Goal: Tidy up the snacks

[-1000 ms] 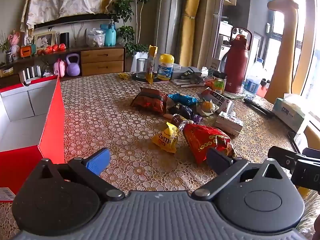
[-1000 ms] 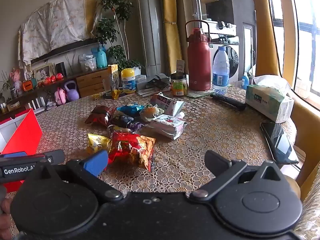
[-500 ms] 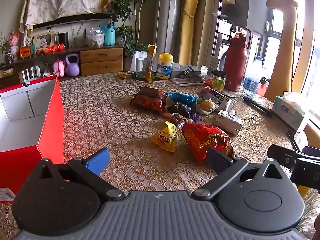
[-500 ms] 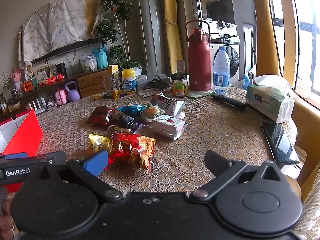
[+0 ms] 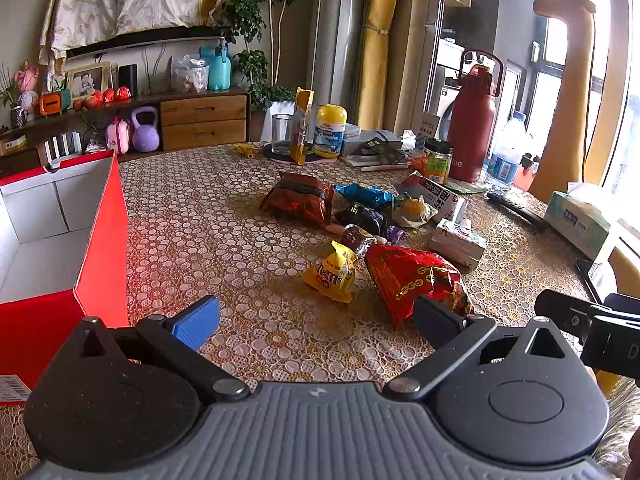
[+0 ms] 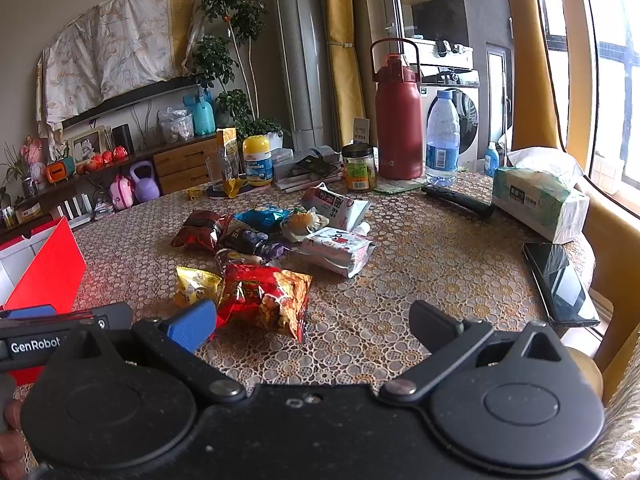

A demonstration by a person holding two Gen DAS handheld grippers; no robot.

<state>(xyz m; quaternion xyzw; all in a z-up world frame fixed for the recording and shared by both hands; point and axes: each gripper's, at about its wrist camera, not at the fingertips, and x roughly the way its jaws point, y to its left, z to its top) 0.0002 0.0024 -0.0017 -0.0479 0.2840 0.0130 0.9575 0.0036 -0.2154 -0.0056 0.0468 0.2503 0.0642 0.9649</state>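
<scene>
- Both our hand-held grippers, left [image 5: 316, 314] and right [image 6: 312, 322], hang spread apart, empty.
- Snacks: red chip bag [image 5: 412, 276] at 1 o'clock, red box [image 5: 60, 240] at 9.
- Risk: the puffy bag could slip or crush if we pinch it.

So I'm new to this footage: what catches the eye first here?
A bright heap of snack packets mid-table, with the red chip bag and yellow M&M's packet nearest. To the left stands the open red box, empty as far as it shows. Both claws, left claw and right claw, hang open, holding nothing.

Bright window [image 6: 612, 80], yellow curtain [image 5: 376, 40], wooden drawer unit [image 5: 203, 120], leafy houseplant [image 6: 224, 52]
</scene>
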